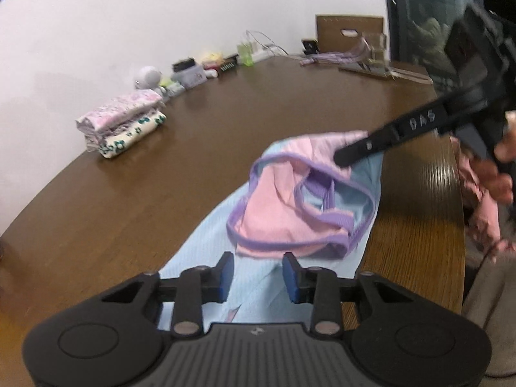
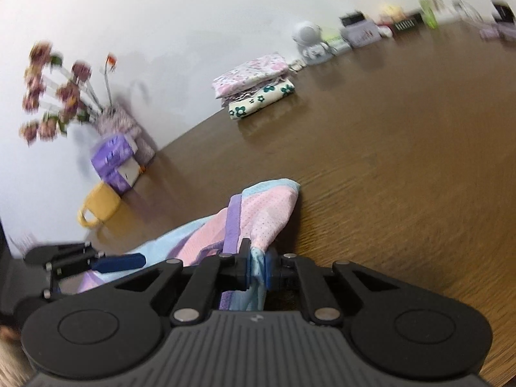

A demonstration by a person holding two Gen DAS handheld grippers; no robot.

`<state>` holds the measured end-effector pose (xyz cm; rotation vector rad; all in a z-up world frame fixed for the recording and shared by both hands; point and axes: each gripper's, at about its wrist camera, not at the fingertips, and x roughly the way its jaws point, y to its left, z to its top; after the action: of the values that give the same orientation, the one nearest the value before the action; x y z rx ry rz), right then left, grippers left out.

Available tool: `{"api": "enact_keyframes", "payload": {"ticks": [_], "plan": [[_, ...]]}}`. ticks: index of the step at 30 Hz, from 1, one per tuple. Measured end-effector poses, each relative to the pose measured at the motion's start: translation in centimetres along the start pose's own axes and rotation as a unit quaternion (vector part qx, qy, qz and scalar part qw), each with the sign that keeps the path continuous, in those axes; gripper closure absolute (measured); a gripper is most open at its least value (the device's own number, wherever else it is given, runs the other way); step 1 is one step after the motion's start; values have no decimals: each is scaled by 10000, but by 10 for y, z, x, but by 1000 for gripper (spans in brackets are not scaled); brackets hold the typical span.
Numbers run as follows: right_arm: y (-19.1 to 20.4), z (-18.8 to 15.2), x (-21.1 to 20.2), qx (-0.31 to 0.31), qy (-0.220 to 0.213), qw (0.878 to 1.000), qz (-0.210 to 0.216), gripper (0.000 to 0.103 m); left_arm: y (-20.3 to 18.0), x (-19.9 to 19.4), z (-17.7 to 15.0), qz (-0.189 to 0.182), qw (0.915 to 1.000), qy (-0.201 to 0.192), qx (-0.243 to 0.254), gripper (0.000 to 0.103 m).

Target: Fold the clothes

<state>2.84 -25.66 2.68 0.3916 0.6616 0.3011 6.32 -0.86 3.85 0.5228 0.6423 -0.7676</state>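
Brown wood fills the left wrist view, where your left gripper hangs with its blue pads spread apart, nothing between them, just above the near end of a pale blue, pink and lilac garment. That garment lies near the table's right edge, its pink section bunched on top of the blue. Your right gripper reaches in from the right and its tips meet the far pink corner of the cloth. A stack of folded clothes sits far left by the white wall, well apart from the garment. Small clutter lines the wall beyond it.

Seen from the right wrist, your right gripper is pinching a fold of the garment between its blue pads, the cloth lifted off the table. Your left gripper shows at the near left, blurred, beside the cloth. Further left stand a yellow mug, a purple package and a vase of flowers. The folded stack rests far across the table by the wall.
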Motion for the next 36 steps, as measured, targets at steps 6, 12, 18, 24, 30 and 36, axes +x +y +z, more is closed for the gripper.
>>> {"api": "enact_keyframes", "payload": {"ticks": [6,12,18,24,30,36], "plan": [[24,7,-4,-748,72,9969,-230,98,12,-2,-16,-188,9996,191,86,72],[58,8,-4,-1814,74,9821,-511,98,26,-5,-29,-411,9990,188,-23,73],[93,5,-1,-2956,44,9530,-664,98,28,-9,-37,-519,9986,17,-127,75],[129,0,6,-3969,99,9162,-537,98,26,-13,-40,-514,9984,-73,-237,75],[162,-19,19,-4929,252,8694,-236,98,31,-41,-44,-402,9979,-138,-496,72],[179,-38,30,-5401,406,8406,-62,98,37,-68,-78,378,9881,-96,-1491,66]]}}
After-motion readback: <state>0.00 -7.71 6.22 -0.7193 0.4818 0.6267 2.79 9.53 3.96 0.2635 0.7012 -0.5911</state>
